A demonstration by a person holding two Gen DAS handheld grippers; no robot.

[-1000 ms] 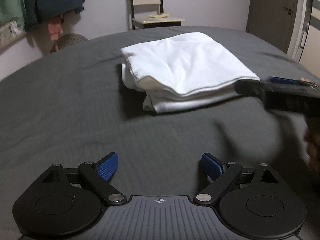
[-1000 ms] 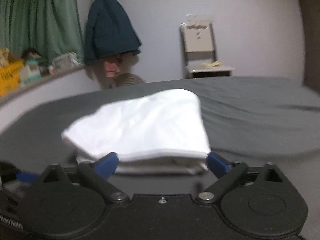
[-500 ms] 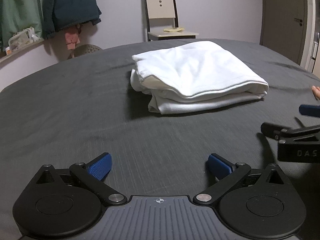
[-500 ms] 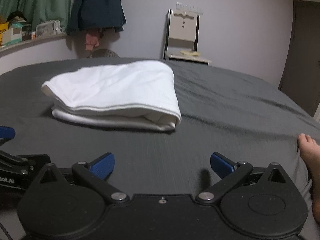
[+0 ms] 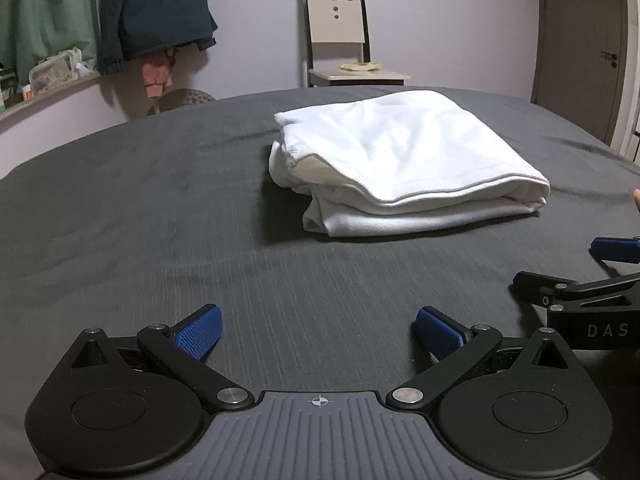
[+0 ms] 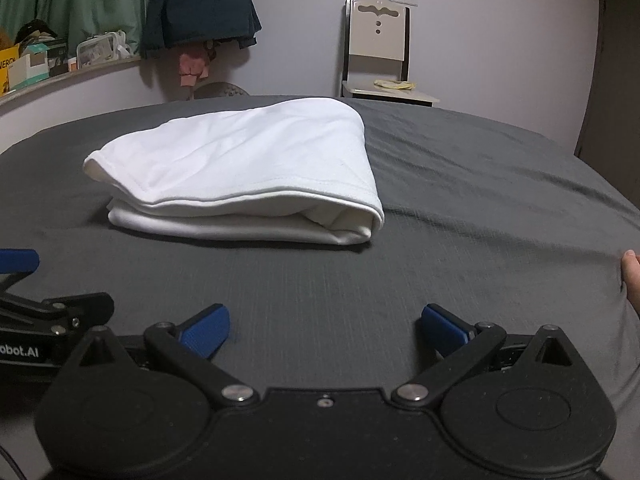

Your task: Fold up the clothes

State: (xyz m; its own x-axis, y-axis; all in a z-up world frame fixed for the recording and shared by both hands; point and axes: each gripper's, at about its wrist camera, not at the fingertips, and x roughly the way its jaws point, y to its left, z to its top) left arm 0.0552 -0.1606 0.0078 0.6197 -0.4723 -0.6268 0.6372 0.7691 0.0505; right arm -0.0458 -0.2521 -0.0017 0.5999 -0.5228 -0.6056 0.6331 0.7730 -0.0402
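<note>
A white garment lies folded in a thick rectangle on the dark grey bed sheet; it also shows in the right wrist view. My left gripper is open and empty, low over the sheet, well short of the garment. My right gripper is open and empty too, also short of the garment. Each gripper shows at the edge of the other's view: the right one and the left one.
A chair stands against the far wall behind the bed. A dark jacket and green curtain hang at the left above a cluttered shelf. A door is at the right. A person's foot rests at the sheet's right edge.
Both grippers have pulled back from the folded garment toward the near side of the bed. The right gripper, close against the garment's edge a second ago, is now clear of it.
</note>
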